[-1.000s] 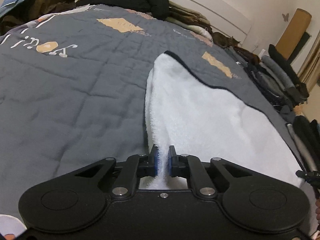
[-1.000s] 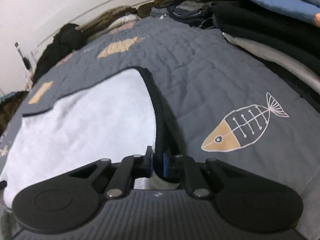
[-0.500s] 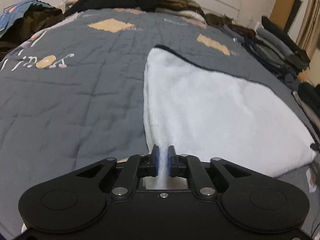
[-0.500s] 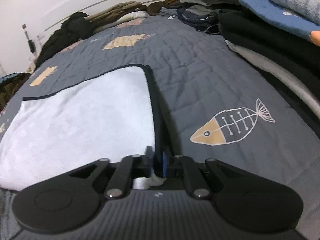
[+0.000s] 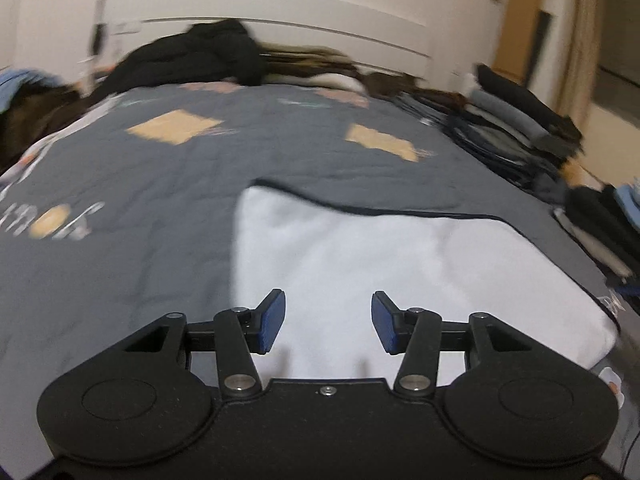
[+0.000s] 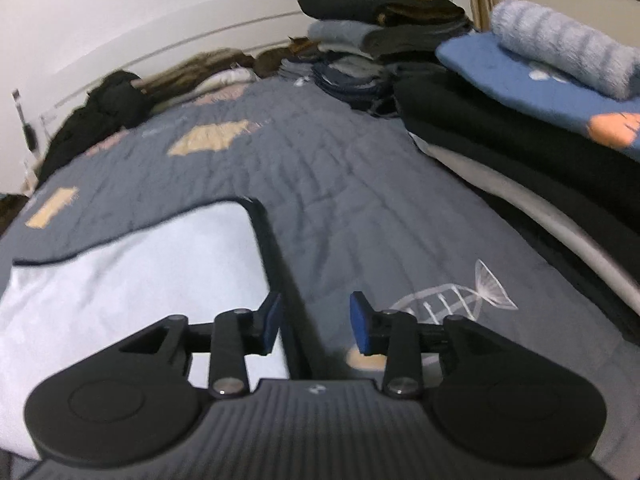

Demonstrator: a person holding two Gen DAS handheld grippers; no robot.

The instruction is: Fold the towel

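Both grippers are spreading their jaws, pinching nothing: the left gripper [image 5: 328,322] hovers over the white towel [image 5: 400,264], the right gripper [image 6: 314,322] over its dark-trimmed right edge. The towel lies flat on the grey quilt [image 6: 340,184]. Stacked folded clothes [image 6: 500,128] crowd the towel's right, a black jacket [image 5: 192,56] beyond it.

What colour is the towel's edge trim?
Black piping on the white towel, clearest in the right wrist view.

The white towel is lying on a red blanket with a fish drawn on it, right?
Not quite. The blanket is grey, not red. The right wrist view shows the white towel lying on it, with the fish drawing beside the towel.
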